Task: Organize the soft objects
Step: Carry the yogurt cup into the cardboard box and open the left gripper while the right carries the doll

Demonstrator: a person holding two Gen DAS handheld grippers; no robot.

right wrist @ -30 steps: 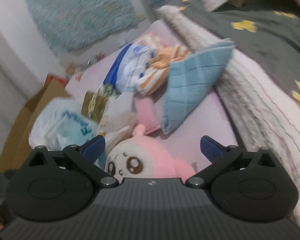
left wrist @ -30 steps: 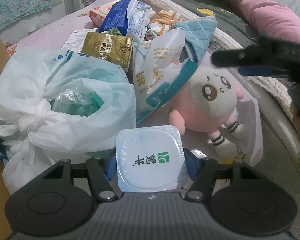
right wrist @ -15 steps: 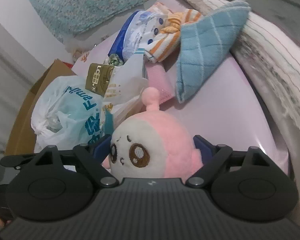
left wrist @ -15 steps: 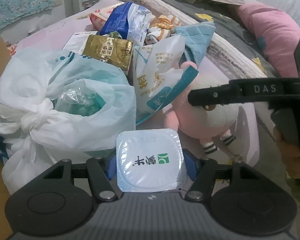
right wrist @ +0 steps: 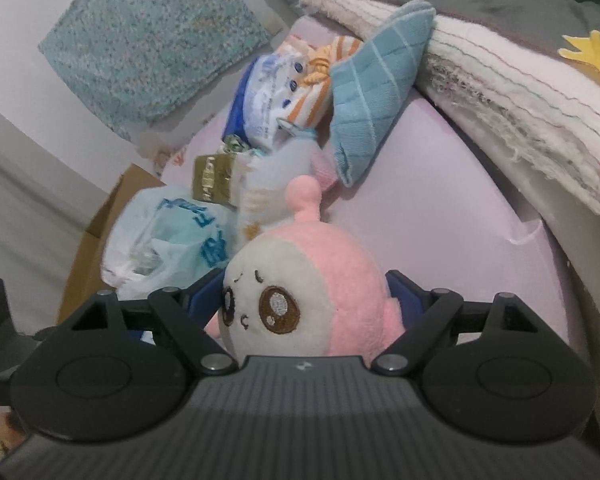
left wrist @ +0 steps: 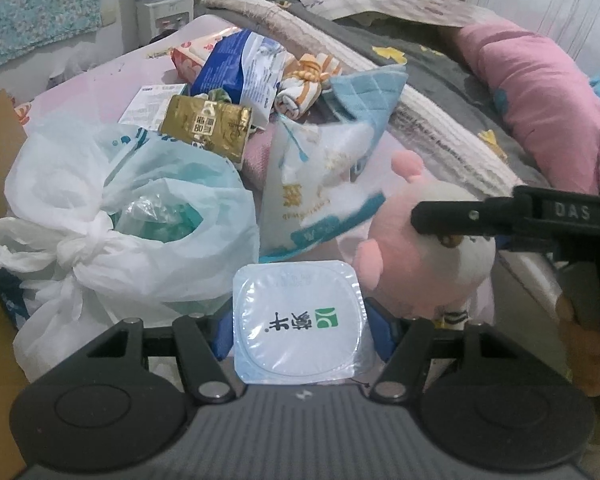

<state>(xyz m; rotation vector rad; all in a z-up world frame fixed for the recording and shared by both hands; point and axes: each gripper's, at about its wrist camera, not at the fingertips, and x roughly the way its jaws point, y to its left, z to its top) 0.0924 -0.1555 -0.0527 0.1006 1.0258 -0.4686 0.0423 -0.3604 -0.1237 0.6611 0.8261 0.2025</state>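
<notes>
Right gripper, jaws just narrowed, clasps the pink plush toy; squeeze gently, lift toward 12 o'clock. Left gripper grips a sealed yogurt cup.

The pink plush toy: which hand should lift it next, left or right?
Right. The right hand-held gripper already has the plush between its fingers; its jaws have just been closing on it. The left hand-held gripper is full, holding a yogurt cup.
</notes>
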